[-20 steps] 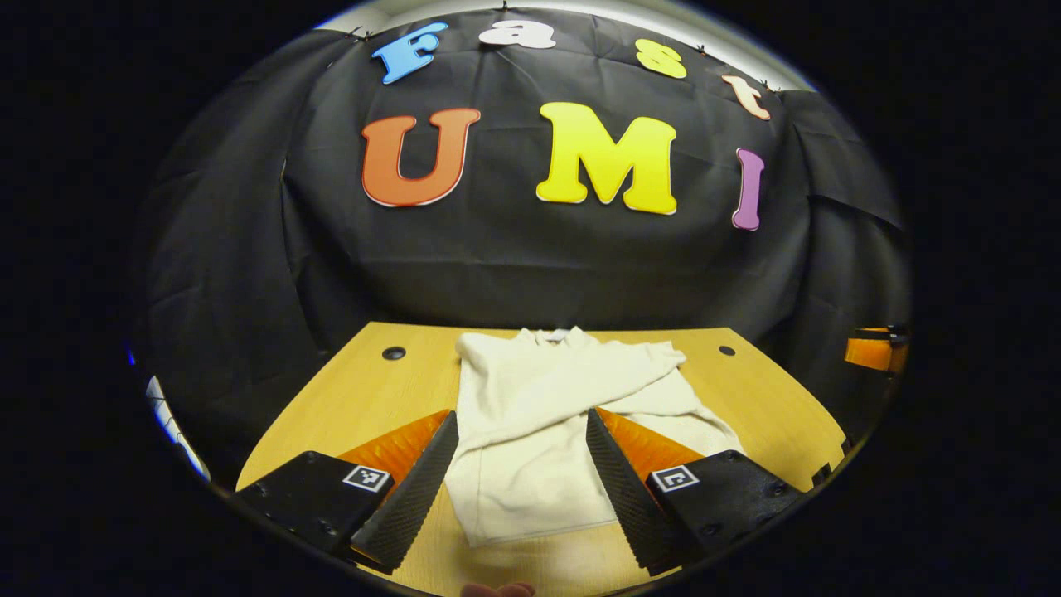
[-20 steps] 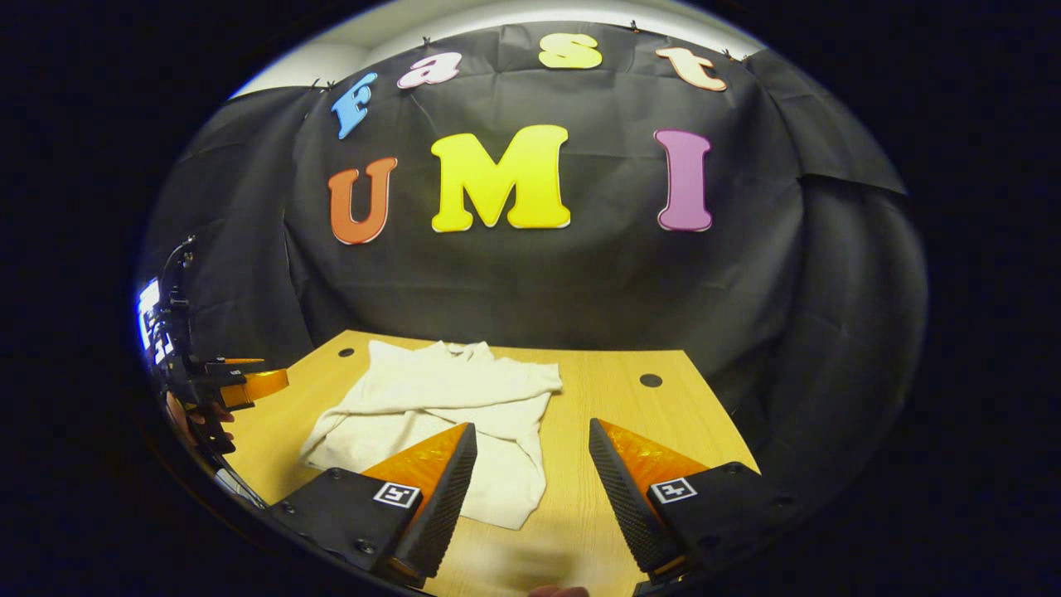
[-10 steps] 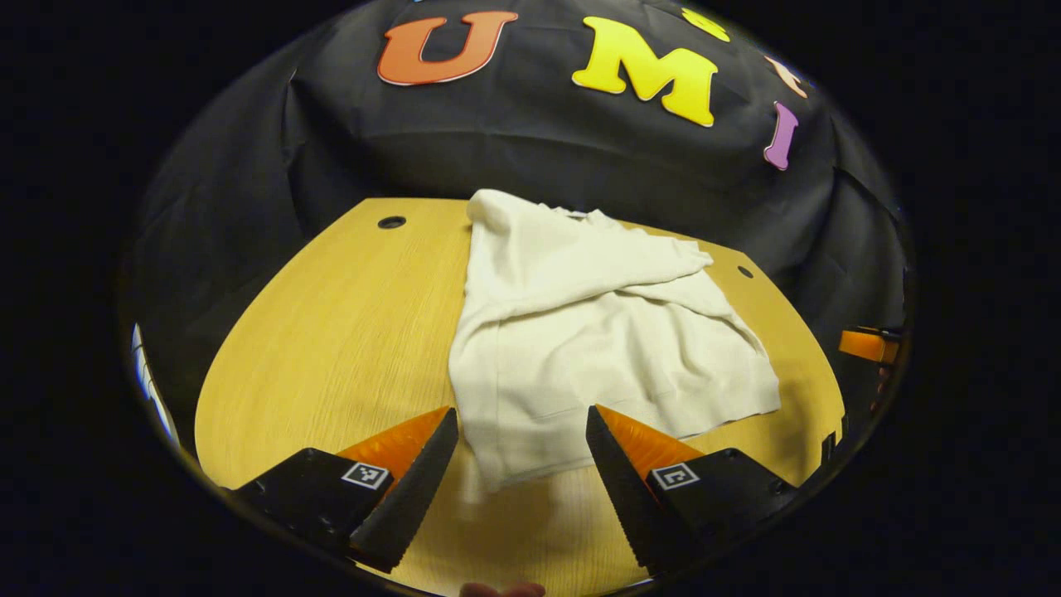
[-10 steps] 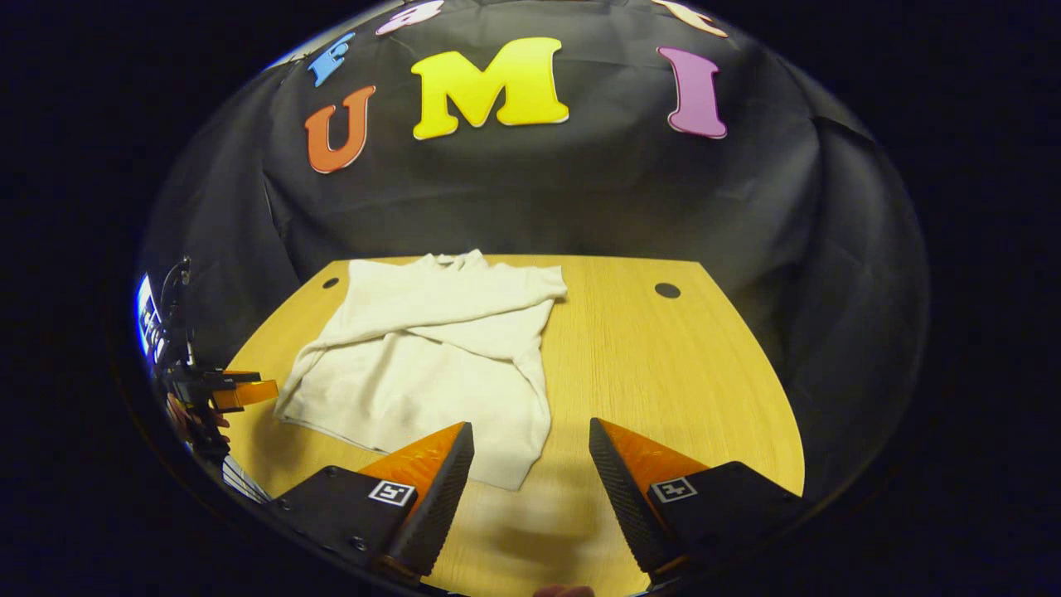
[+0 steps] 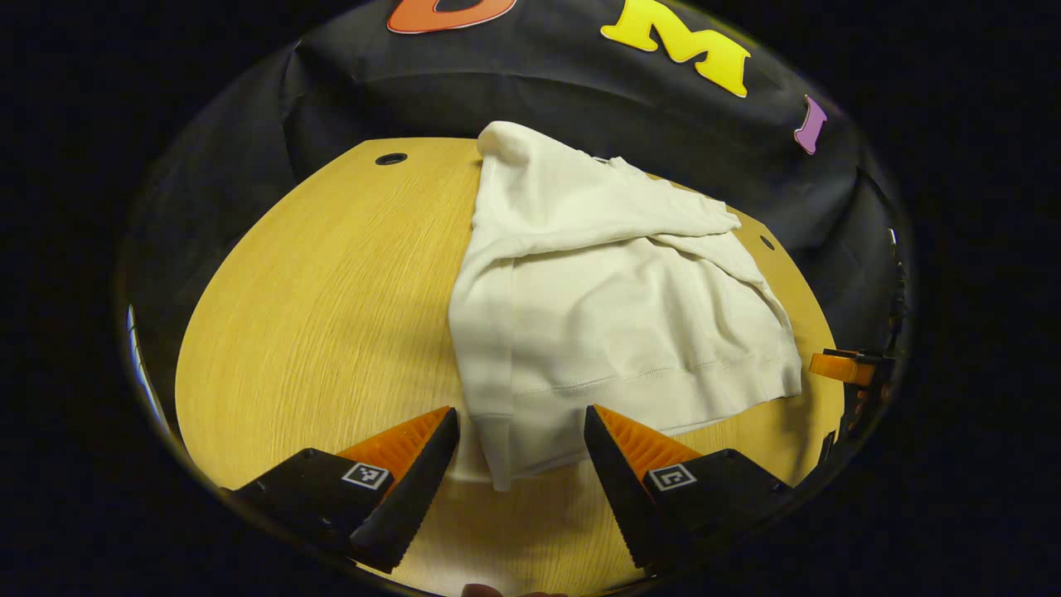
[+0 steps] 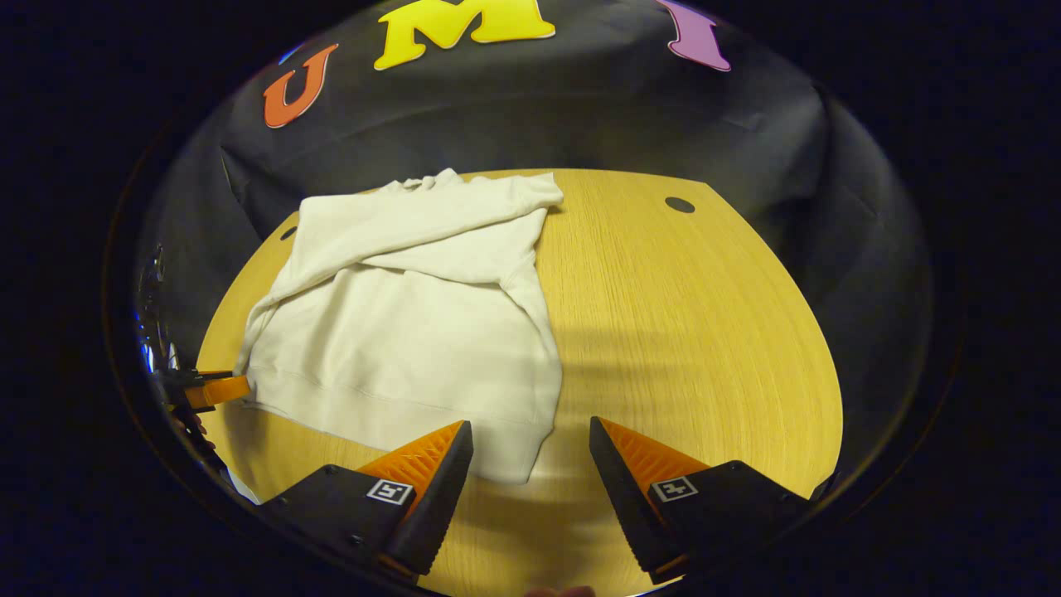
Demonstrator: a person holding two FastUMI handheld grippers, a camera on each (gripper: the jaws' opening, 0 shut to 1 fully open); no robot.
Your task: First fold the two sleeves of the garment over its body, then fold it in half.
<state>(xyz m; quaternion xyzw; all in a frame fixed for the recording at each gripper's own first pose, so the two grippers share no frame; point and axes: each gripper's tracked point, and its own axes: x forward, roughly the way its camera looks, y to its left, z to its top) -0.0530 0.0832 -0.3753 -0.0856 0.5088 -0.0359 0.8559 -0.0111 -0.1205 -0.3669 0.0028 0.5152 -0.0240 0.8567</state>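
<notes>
garment [image 5: 613, 315] collar hidden, far tongs [image 5: 841, 367] cut off

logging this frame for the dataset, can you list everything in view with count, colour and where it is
garment: 1, cream white, lying on the table with both sleeves folded across its chest, hem toward the grippers
table: 1, light yellow wood grain, under the garment
table holes: 2, dark, in the two far corners of the table
booth wall: 1, black cloth, behind the table
left gripper: 1, black with orange fingers, open at the hem's near left corner
right gripper: 1, black with orange fingers, open at the hem's near right corner
</notes>
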